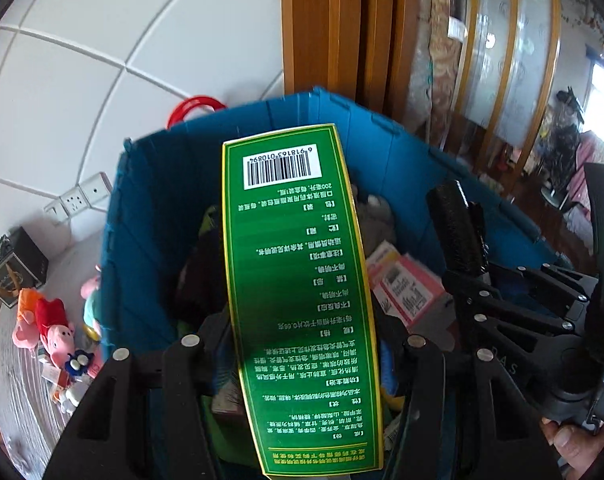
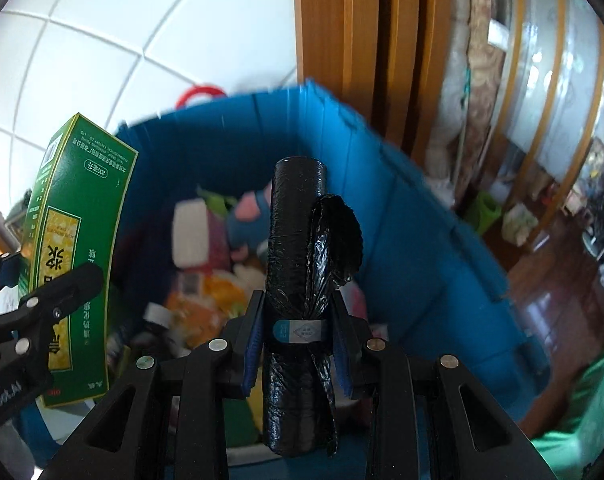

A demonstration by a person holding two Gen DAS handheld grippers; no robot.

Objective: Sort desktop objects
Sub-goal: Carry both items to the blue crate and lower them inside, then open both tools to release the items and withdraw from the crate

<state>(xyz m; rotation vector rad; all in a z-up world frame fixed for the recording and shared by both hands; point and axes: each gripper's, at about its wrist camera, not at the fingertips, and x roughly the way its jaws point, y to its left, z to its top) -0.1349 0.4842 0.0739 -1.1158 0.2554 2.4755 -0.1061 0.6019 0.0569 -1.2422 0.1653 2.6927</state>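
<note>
My left gripper (image 1: 302,332) is shut on a tall green medicine box (image 1: 302,280) with a barcode and holds it over the open blue bin (image 1: 142,220). My right gripper (image 2: 298,320) is shut on a black roll of garbage bags (image 2: 294,248) with a pale label band, also held above the blue bin (image 2: 421,240). In the right wrist view the green box (image 2: 74,240) and left gripper (image 2: 42,308) show at the left. In the left wrist view the black roll (image 1: 455,228) and right gripper show at the right. The bin holds several mixed items.
Plush pig toys (image 1: 54,332) and small figures lie on the grey table (image 1: 18,392) left of the bin, near a dark box (image 1: 16,268). A wall socket (image 1: 82,196) sits on the white tiled wall. A wooden door frame (image 1: 341,32) stands behind.
</note>
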